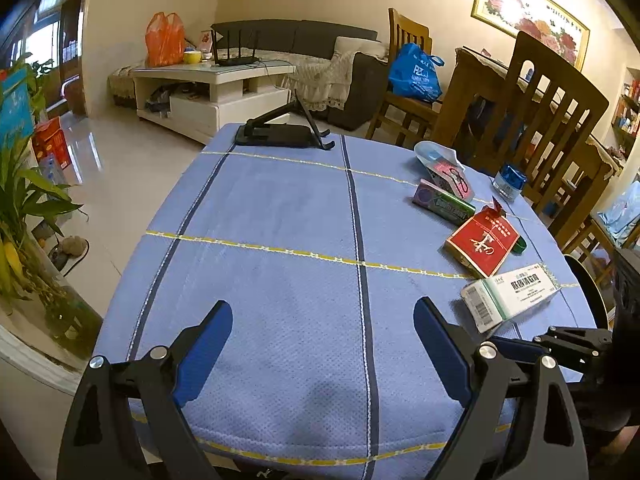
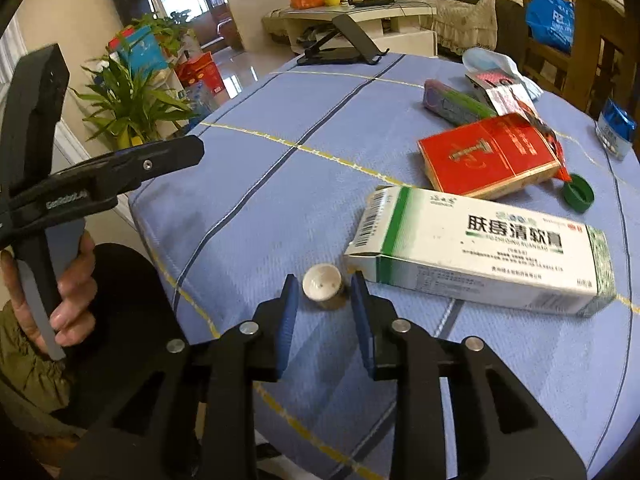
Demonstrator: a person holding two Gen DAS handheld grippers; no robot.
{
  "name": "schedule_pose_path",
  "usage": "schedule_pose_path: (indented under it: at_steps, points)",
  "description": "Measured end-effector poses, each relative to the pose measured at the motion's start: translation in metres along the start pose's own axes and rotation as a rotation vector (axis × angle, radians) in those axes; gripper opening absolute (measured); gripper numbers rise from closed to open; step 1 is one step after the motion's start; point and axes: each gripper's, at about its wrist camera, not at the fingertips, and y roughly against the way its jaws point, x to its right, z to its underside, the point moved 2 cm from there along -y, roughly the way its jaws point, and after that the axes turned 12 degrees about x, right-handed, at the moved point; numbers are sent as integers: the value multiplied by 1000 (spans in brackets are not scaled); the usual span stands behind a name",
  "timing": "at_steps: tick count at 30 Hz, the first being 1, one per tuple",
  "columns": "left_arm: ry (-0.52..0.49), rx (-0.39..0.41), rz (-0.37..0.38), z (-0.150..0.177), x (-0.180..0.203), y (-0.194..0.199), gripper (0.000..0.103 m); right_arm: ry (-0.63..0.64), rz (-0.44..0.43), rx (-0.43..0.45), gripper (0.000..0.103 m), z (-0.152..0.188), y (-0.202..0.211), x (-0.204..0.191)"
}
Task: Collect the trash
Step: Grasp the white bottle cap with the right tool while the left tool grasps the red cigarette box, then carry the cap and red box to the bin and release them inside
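Note:
Trash lies on the blue tablecloth (image 1: 280, 208): a white and green medicine box (image 2: 480, 248), a red cigarette pack (image 2: 488, 156), a green gum pack (image 2: 456, 106), a green bottle cap (image 2: 578, 194), a face mask (image 2: 500, 64) and a small round white cap (image 2: 323, 286). My right gripper (image 2: 325, 286) is open with the small cap between its fingertips, apart from both pads. My left gripper (image 1: 323, 312) is open and empty over bare cloth, left of the medicine box (image 1: 510, 296). It also shows side-on in the right wrist view (image 2: 176, 156).
A black phone stand (image 1: 280, 132) sits at the table's far edge. A small blue-wrapped jar (image 1: 508, 180) stands at the right edge. Wooden chairs (image 1: 552, 120) stand right of the table, plants (image 1: 28, 216) to the left, a white coffee table (image 1: 212, 88) beyond.

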Motion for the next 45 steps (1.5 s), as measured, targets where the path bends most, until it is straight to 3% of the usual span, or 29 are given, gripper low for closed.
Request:
schedule_pose_path:
  at_steps: [5,10,14,20,22,24,26,31,33,35,38,45]
  points:
    - [-16,-3,-13,1,2,-1,89,76,50,-3,22,10,7,-6]
    - [-68,-11,23,-7,24,-7,89,-59,-3,84,22,4,50,25]
    - [-108,-14,95,-20,61,-16,89,-209,70,189,22,-2,103,103]
    - [-267,-42,221,-34,130,-48,89,-325,221,239,22,15,155,209]
    - [-370,-63,310,-38,155,-66,89,-387,228,264,22,27,165,237]
    - [-480,-73,333,-38,172,-81,84,-476,197,302,22,43,170,263]
    - [-548,-119,403,-38,184,-100,84,-550,201,290,22,55,168,280]
    - [-606,-220,459,-33,191,-140,81,-516,180,306,22,50,170,277]
    - [-623,-263,485,-23,194,-151,74,-517,177,299,22,48,166,276]
    - [-601,-261,498,-22,193,-154,66,-514,171,304,22,45,166,273]
    - [-544,-280,510,-23,183,-153,64,-514,173,305,22,44,165,273]
    - [-570,-205,406,-23,154,-113,64,-523,178,322,22,46,167,275]
